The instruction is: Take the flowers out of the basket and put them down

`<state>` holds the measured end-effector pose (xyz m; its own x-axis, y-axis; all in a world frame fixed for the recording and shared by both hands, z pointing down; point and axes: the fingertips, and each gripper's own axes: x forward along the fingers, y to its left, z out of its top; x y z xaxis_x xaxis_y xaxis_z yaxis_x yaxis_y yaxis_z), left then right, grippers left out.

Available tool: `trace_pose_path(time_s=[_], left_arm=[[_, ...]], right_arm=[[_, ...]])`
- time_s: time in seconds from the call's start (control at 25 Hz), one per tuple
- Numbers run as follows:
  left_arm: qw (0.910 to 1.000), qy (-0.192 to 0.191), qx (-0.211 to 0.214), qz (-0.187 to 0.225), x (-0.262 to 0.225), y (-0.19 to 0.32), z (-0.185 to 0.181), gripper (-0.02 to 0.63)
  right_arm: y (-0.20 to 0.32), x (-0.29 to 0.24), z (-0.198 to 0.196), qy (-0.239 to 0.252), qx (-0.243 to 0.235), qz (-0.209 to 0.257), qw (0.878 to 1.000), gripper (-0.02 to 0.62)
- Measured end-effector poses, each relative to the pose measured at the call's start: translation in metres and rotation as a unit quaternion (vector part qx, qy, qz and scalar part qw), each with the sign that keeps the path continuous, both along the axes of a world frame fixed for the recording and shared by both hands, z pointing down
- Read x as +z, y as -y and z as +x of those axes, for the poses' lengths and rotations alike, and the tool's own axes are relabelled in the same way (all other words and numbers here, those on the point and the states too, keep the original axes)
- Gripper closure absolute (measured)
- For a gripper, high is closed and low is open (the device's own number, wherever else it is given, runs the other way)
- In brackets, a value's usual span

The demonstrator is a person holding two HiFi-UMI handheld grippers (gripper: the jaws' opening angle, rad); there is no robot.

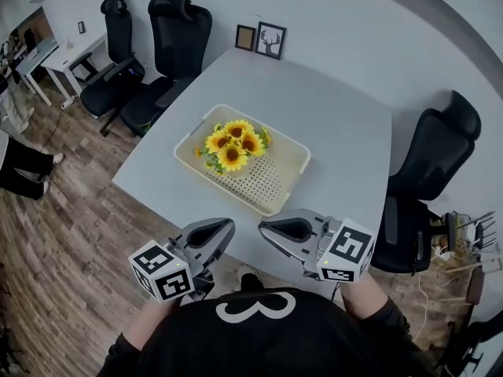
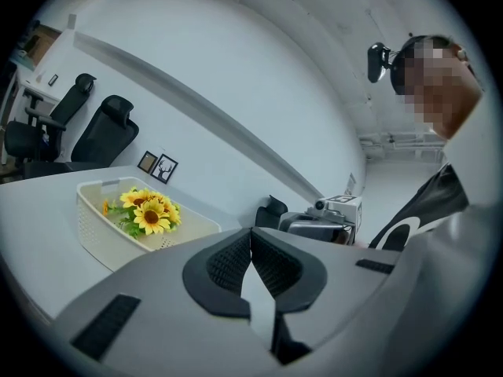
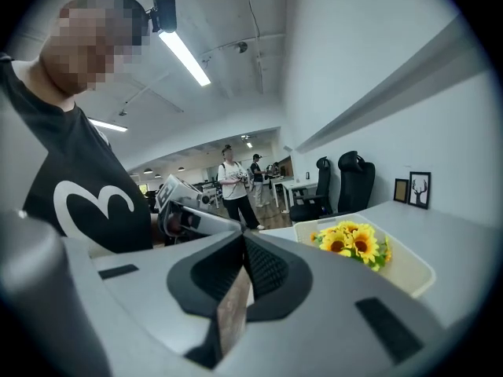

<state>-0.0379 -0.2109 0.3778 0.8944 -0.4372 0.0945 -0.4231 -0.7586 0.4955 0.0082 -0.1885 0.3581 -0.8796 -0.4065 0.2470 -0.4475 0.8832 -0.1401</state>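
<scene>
head view: a grey table (image 1: 338, 124) stands against a white wall. on it lies a cream basket (image 1: 297, 157) with small holes in its floor. the flowers (image 1: 233, 144), a bunch of yellow sunflowers with green leaves, lie inside the basket, in its left part, and nothing touches them. the left gripper (image 1: 225, 228) and the right gripper (image 1: 267, 228) are held near the front edge of the table, close to the person's black shirt (image 1: 259, 336), with their tips turned toward each other, and both are apart from the basket. two picture frames (image 1: 263, 39) lean on the wall at the far edge of the table. two black chairs (image 1: 149, 49) stand at the far left and another black chair (image 1: 432, 151) stands at the right.

left gripper view: the jaws of the left gripper (image 2: 251, 236) are closed together, pad against pad, and they hold nothing. beyond them, to the left, the flowers (image 2: 148, 210) are in the basket (image 2: 98, 238). the right gripper (image 2: 322, 220) shows just past the jaws.

right gripper view: the jaws of the right gripper (image 3: 242, 240) are also pressed together with nothing between them. the flowers (image 3: 354, 242) lie in the basket (image 3: 416, 277) to the right, well apart from the tips. the left gripper (image 3: 189, 210) shows at the left, and people (image 3: 233, 183) stand far behind in the room.
</scene>
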Motion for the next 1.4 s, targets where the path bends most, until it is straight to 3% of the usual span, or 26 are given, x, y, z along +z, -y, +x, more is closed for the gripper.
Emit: trace_pose_path(time_s=[0.32, 0.56, 0.64, 0.76, 0.88, 1.2, 1.4], left_arm=[[0.9988, -0.004, -0.024, -0.043, 0.025, 0.036, -0.008, 0.592], [0.9984, -0.005, -0.036, -0.044, 0.026, 0.05, -0.016, 0.592], [0.998, -0.003, -0.039, -0.049, 0.03, 0.047, -0.019, 0.592], [0.9974, -0.001, -0.045, -0.056, 0.033, 0.046, -0.023, 0.592], [0.9972, 0.0, -0.05, -0.055, 0.032, 0.049, -0.026, 0.592], [0.9961, 0.003, -0.058, -0.066, 0.041, 0.046, -0.03, 0.592], [0.9954, 0.003, -0.066, -0.069, 0.046, 0.05, -0.037, 0.592]], right_arm=[[0.052, 0.026, -0.006, -0.044, -0.024, -0.014, 0.999, 0.586], [0.088, 0.059, -0.012, -0.165, -0.049, 0.033, 0.984, 0.586], [0.099, 0.074, -0.011, -0.218, -0.06, 0.057, 0.972, 0.586], [0.116, 0.094, -0.008, -0.301, -0.083, 0.099, 0.945, 0.586], [0.134, 0.114, -0.008, -0.356, -0.113, 0.117, 0.92, 0.583], [0.161, 0.175, -0.017, -0.449, -0.153, 0.15, 0.867, 0.533], [0.183, 0.184, -0.023, -0.472, -0.138, 0.186, 0.851, 0.468]])
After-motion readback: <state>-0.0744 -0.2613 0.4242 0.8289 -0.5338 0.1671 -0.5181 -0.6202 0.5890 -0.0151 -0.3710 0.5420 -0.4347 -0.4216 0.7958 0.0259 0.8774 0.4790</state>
